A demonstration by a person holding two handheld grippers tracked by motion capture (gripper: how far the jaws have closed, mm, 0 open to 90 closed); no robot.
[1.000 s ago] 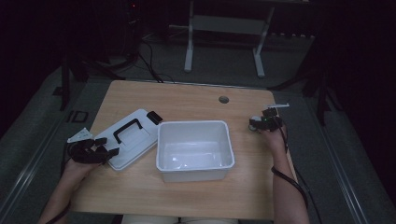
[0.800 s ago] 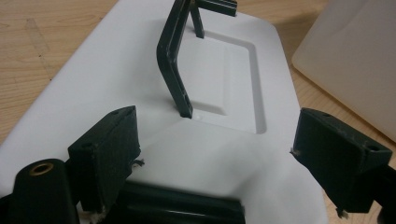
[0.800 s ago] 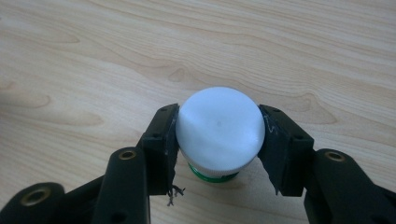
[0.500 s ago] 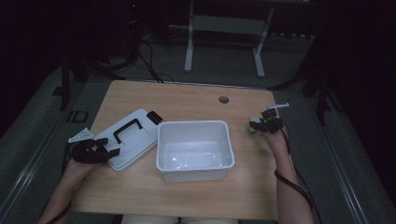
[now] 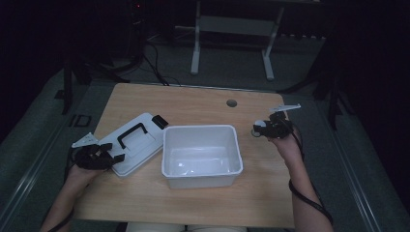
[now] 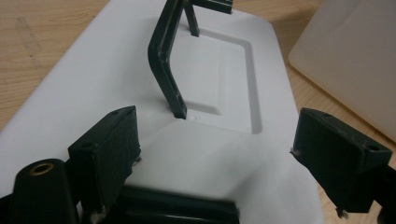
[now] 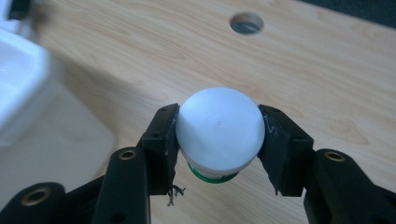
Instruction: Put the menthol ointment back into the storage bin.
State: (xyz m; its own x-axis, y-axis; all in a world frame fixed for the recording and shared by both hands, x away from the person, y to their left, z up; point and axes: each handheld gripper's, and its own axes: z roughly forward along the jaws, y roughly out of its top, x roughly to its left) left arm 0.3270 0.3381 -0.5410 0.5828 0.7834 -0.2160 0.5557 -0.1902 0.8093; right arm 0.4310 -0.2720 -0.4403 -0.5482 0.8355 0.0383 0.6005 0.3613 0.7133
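A white plastic tub [image 5: 201, 155] stands in the middle of the wooden table. Its white lid [image 5: 137, 143] with a black handle [image 5: 131, 134] lies flat to the tub's left. My left gripper [image 5: 110, 155] is open over the lid's near end; in the left gripper view its jaws straddle the lid [image 6: 205, 112] just short of the handle [image 6: 166, 60]. Right of the tub, my right gripper [image 5: 261, 128] is shut on a white-capped bottle [image 7: 218, 133] with a green band, held above the table.
A round cable hole [image 5: 231, 103] sits in the table's far middle. Bare wood lies behind the tub and along the near edge [image 5: 193, 208]. Dark floor, cables and a metal stand [image 5: 232, 29] lie beyond the table.
The right gripper with the bottle has shifted slightly toward the tub. The left gripper has barely moved.
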